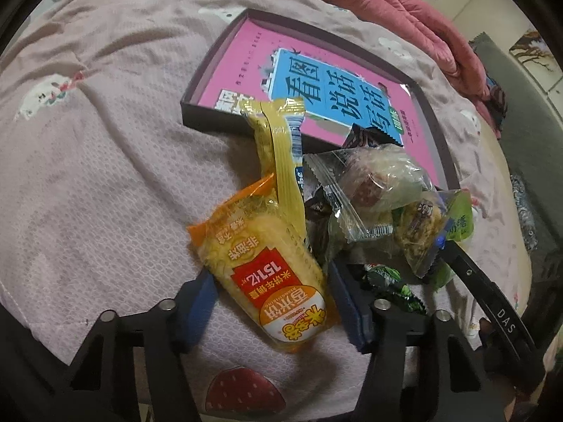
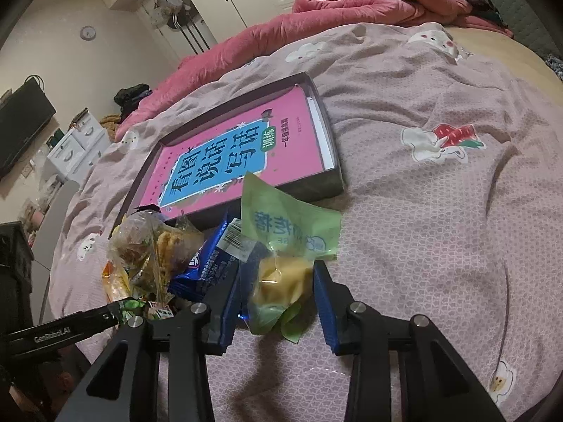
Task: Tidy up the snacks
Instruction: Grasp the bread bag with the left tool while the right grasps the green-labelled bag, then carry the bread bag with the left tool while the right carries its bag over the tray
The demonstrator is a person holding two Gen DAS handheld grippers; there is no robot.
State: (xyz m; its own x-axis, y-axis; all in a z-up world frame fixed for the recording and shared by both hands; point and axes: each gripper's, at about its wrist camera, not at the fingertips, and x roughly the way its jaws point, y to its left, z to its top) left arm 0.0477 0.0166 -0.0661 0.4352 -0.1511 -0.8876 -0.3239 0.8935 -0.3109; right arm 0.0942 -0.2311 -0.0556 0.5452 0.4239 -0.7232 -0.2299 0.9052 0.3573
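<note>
My left tongs [image 1: 272,307] stand half open around the orange-and-yellow rice cracker pack [image 1: 267,277], which lies lengthwise between the blue pads. The right pad looks to touch the pack's edge; the left pad stands just clear, so I cannot call it a firm hold. Just beyond the pack's far end a yellow wrapper [image 1: 278,147] runs away from the tongs toward the dark tray [image 1: 197,88], which holds a pink book [image 1: 246,56]. To the right of my left tongs sits the heap of snacks: a clear packet with a brown cake [image 1: 369,183] and green candy wrappers [image 1: 387,277] right beside the right finger.

My right tongs [image 2: 276,299] have narrowed on the green pastry packet [image 2: 285,246]; both pads look to press the yellow pastry's sides. A blue biscuit pack [image 2: 207,263] lies against the left finger, with the rest of the heap further left. The tray lies straight ahead of these tongs, beyond the packet, on the pinkish bedspread [image 2: 440,228].
</note>
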